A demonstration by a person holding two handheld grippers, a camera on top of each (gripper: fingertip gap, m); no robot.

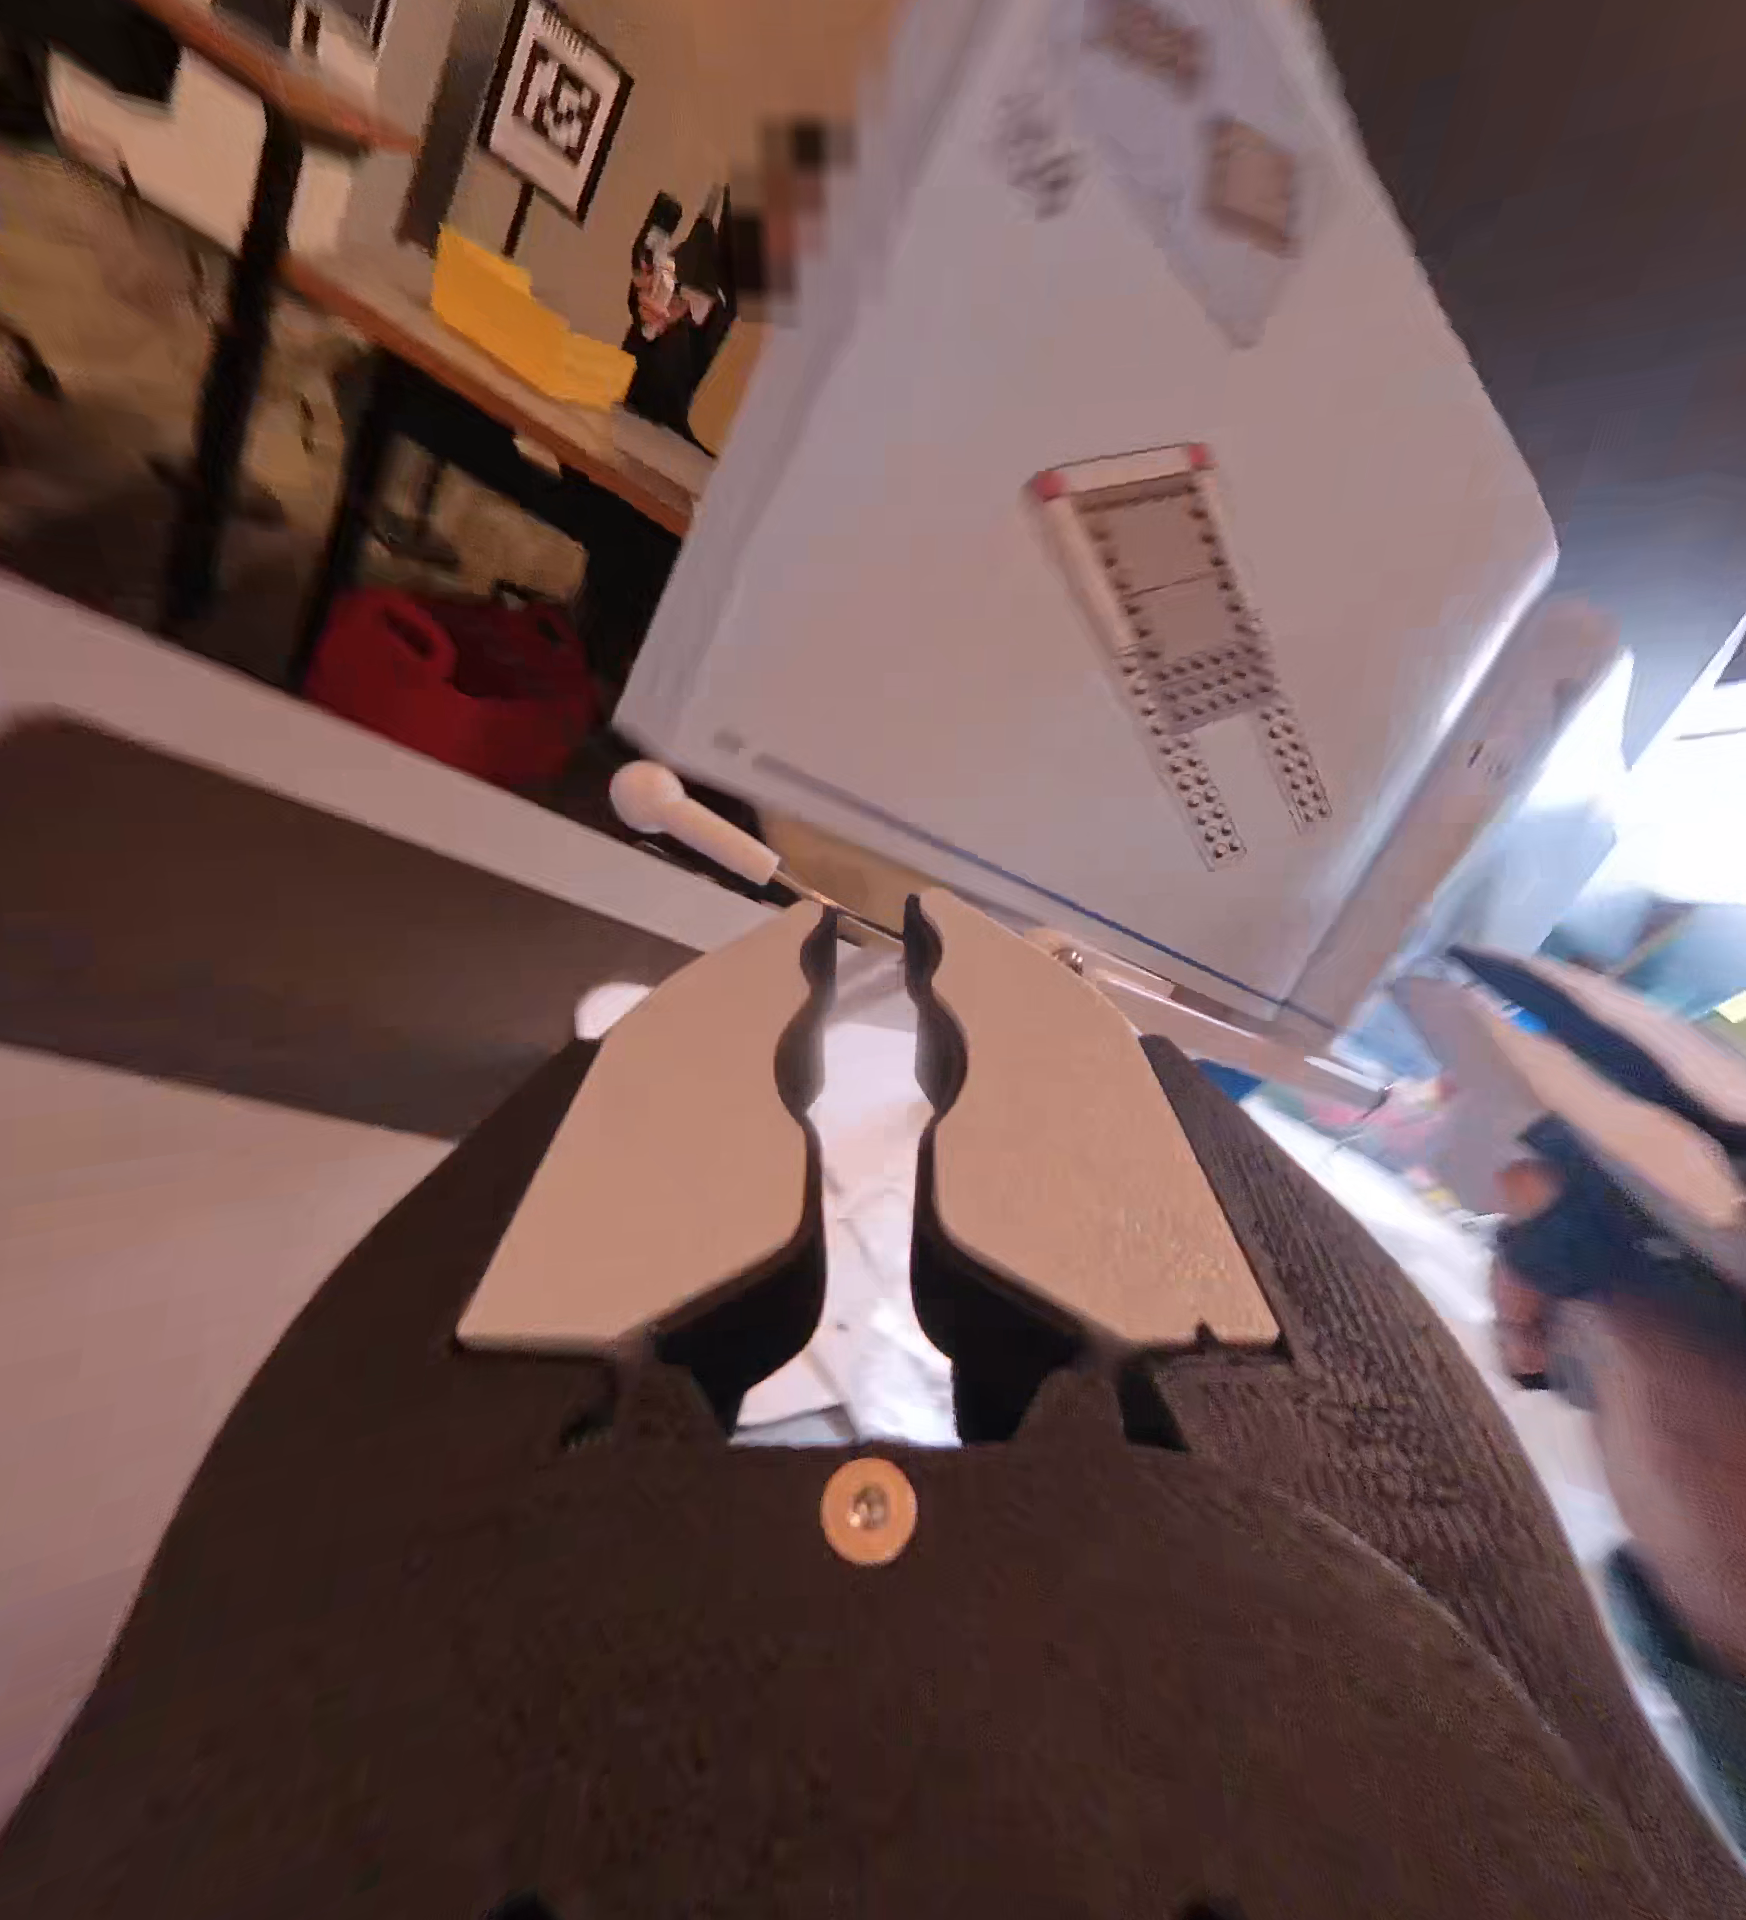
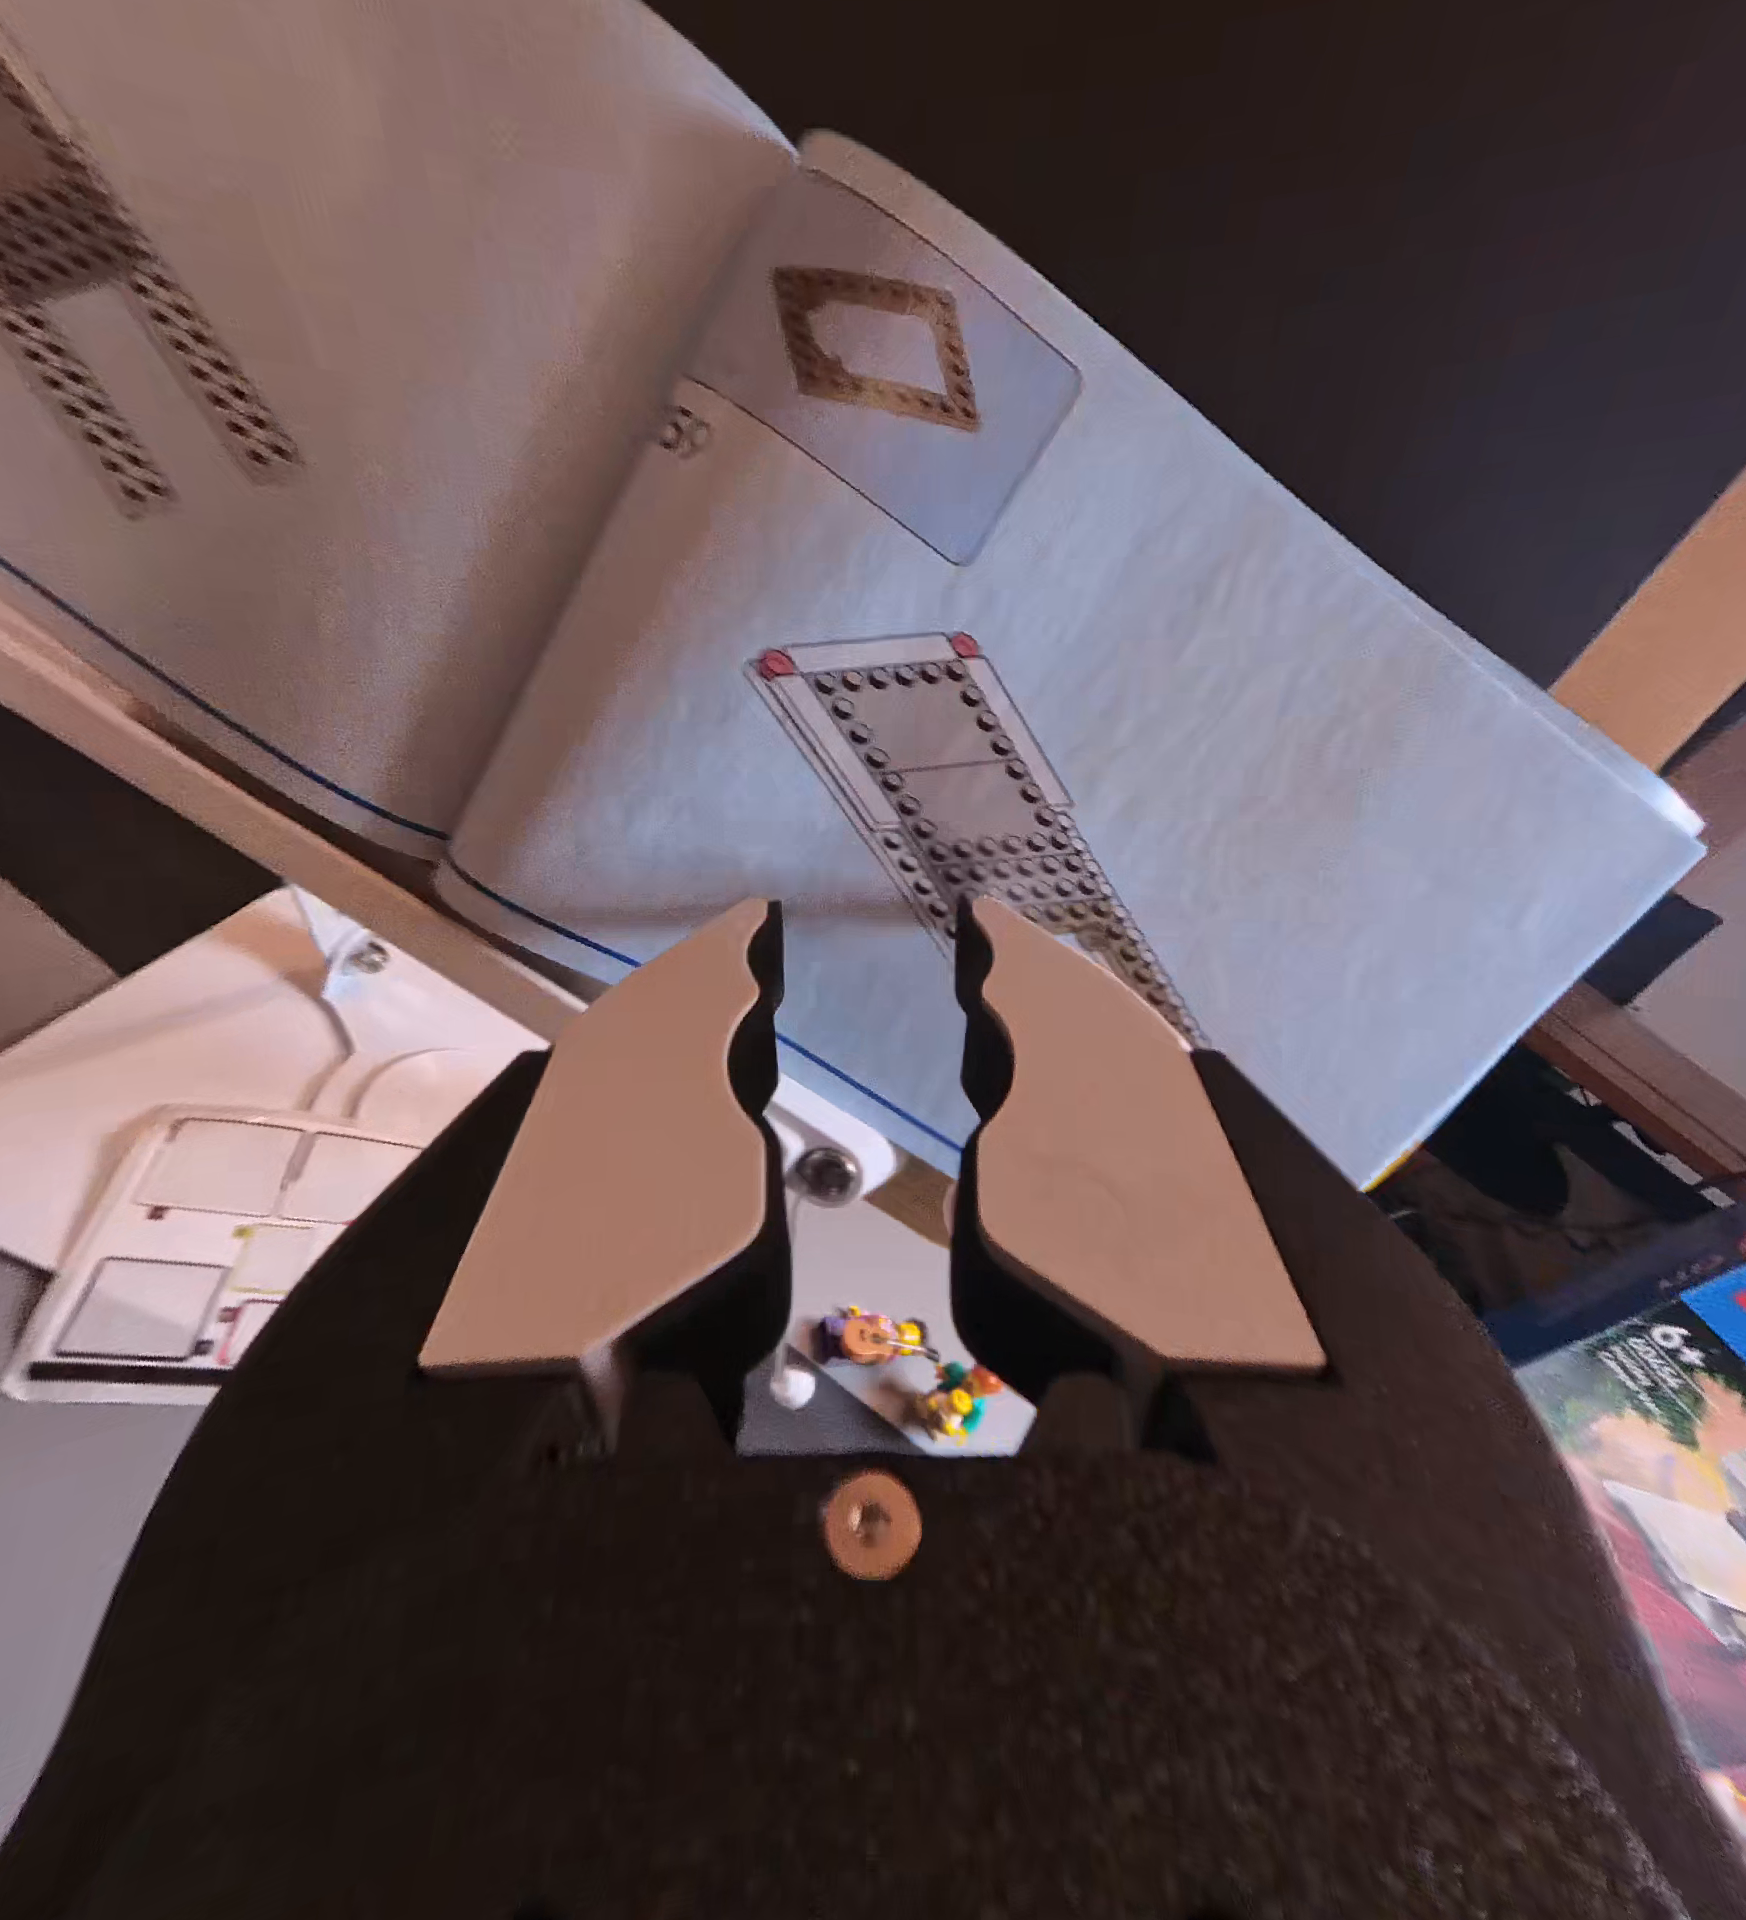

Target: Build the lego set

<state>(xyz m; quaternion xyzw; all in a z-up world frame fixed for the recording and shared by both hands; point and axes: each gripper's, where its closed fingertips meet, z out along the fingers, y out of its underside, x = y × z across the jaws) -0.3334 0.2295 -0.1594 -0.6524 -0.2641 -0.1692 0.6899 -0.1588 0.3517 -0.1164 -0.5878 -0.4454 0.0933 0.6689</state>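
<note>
Both pairs of jaws stand apart, gripping nothing. Left gripper noses at a thin white-handled metal tool by the counter edge. Right gripper hovers before the open white instruction booklet, its lower edge just beside the fingertips; dark open space lies above.

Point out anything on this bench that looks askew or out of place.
The open instruction booklet stands propped on a stand, and one page bulges in a curl instead of lying flat. Two small toy figures lie tipped on the grey surface below. Nothing looks spilled or broken.
</note>
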